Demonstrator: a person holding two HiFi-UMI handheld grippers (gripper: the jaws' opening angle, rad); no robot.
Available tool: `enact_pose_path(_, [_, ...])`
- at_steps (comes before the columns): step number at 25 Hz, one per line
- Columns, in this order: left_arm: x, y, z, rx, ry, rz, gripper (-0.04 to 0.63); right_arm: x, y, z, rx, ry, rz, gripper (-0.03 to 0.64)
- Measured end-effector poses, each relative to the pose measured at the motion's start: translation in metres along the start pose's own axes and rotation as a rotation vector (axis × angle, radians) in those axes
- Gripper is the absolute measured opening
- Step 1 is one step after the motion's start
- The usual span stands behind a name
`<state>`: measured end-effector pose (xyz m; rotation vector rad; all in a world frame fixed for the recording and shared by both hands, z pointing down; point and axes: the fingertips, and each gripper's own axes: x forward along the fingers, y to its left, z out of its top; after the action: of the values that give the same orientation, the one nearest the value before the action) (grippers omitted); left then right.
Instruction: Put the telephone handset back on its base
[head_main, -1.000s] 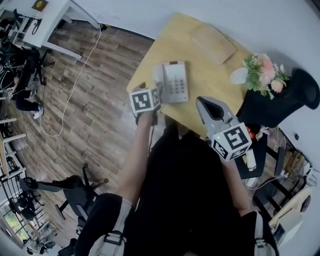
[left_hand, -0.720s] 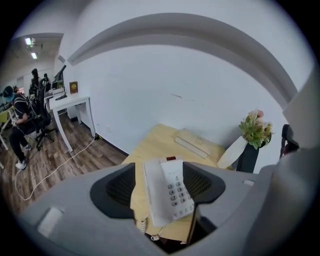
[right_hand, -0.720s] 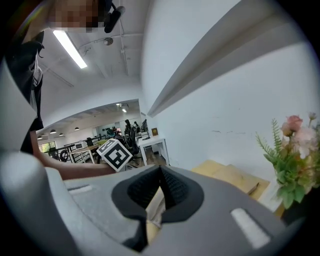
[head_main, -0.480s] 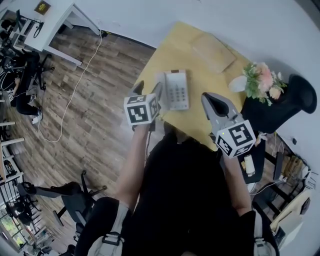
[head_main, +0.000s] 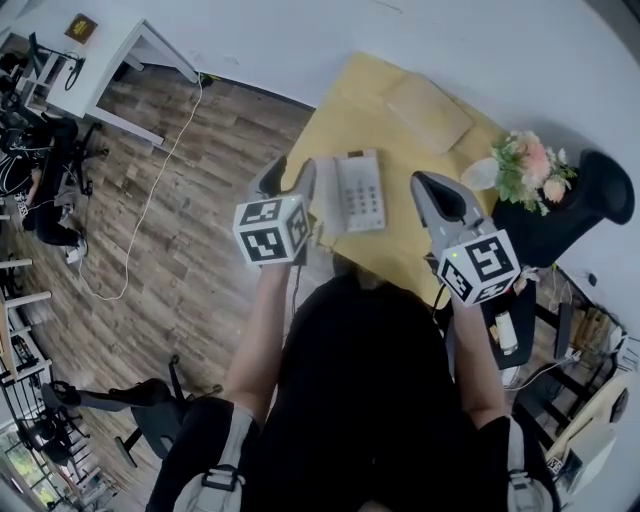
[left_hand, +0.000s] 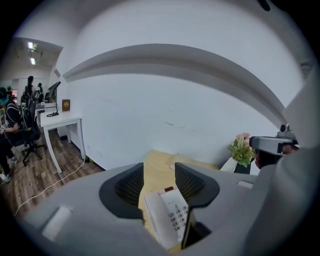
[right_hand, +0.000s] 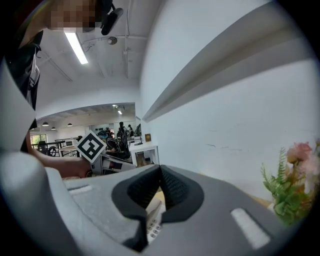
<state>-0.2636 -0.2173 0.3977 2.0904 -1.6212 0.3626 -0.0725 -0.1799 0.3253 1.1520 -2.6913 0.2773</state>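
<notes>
White plastic forms the telephone (head_main: 358, 190), a flat desk set with a grey keypad on its right half and a small dark red label at its far end; its handset (head_main: 325, 205) appears to lie lengthwise along the left half of the base, though the head view smears that side, which sits right against the left tongs (head_main: 290, 178); the set lies on the light wooden worktop (head_main: 395, 135), close to its left edge and toward the person; the left tongs hang above and just left of it, released, and their pads (left_hand: 131, 186) have just been closing in with nothing pressed between them, the telephone showing only through the gap, farther off and lower; the right tongs (head_main: 432, 190) are clenched, tips meeting on nothing, to the right of the telephone and apart from it; the worktop's near edge is hidden by the person's dark clothing, and a black shape (head_main: 590, 190) beside the flowers (head_main: 527, 165) is too unclear to name; bare wood lies open between the telephone and a pale flat board (head_main: 430, 100) near the white wall (head_main: 450, 40), and between the telephone and the flowers at the right; past the left edge lies plank floor (head_main: 170, 210), crossed by a white cable (head_main: 150, 190).
</notes>
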Motion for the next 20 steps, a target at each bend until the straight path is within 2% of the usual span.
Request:
enact_pose_path(15, [-0.009,-0.003,0.050,0.070,-0.139,-0.089,0.091,0.019,-0.009,0.017,-0.016,-0.018,-0.058,0.003])
enact_pose_path(20, [-0.008,-0.003,0.060,0.091,-0.173,-0.097,0.054,0.022,-0.015,0.022,-0.019,-0.022,-0.072,0.003])
